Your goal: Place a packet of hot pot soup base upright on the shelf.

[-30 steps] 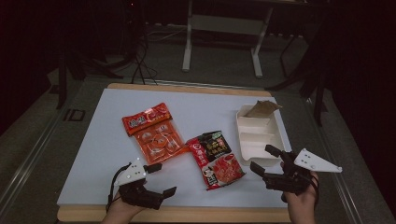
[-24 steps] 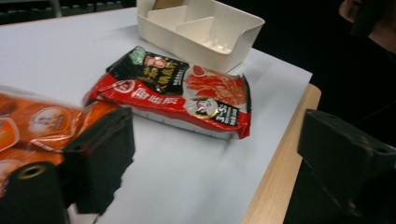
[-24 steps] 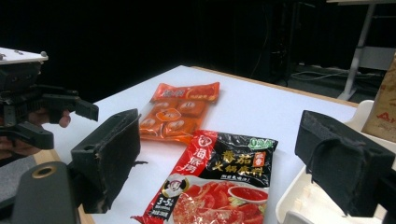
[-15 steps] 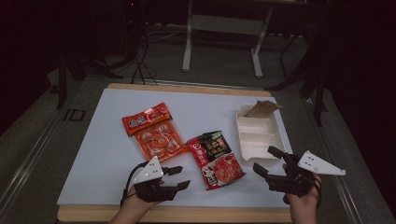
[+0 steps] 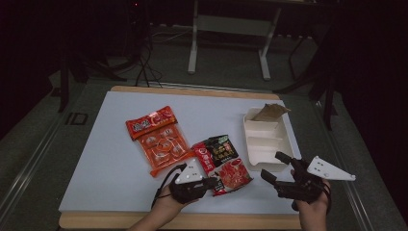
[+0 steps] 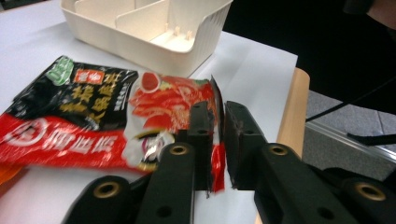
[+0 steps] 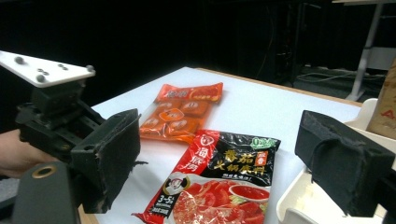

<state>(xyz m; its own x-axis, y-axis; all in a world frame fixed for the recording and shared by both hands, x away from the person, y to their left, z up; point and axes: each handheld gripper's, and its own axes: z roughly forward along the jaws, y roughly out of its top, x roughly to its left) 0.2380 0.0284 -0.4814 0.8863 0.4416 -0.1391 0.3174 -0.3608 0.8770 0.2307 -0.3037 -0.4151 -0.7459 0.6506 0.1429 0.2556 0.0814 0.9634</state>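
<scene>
The tomato hotpot-base packet [image 5: 222, 162], a glossy flat pouch printed red and black with tomato pictures, lies low in the middle of the high view on the white tabletop [image 5: 106, 154], a broad matte sheet edged in pale wood. To its right, in the right-centre of that view, stands a cream plastic tray [image 5: 264, 142] with thin dividers and ribbed walls; a crinkled brown packet [image 5: 269, 112] sits in its far compartment. Left of centre lies an orange crinkly bag [image 5: 156, 137] of small wrapped cubes, its near edge just beside the tomato packet.

The left gripper [image 5: 211, 183], black with a grey three-cornered plate, sits at the lower middle; in the left gripper view its jaws are clenched on the packet's thin sealed edge [image 6: 215, 140], which stands pinched between the pads. The right gripper [image 5: 275, 168], at the lower right, hangs released with its foam-padded jaws spread wide, near the tray's near end.

Since the earlier frames the left gripper has slid rightward from the bare tabletop to the packet, and its jaws have just been closing onto that edge. The right gripper has stayed put.
</scene>
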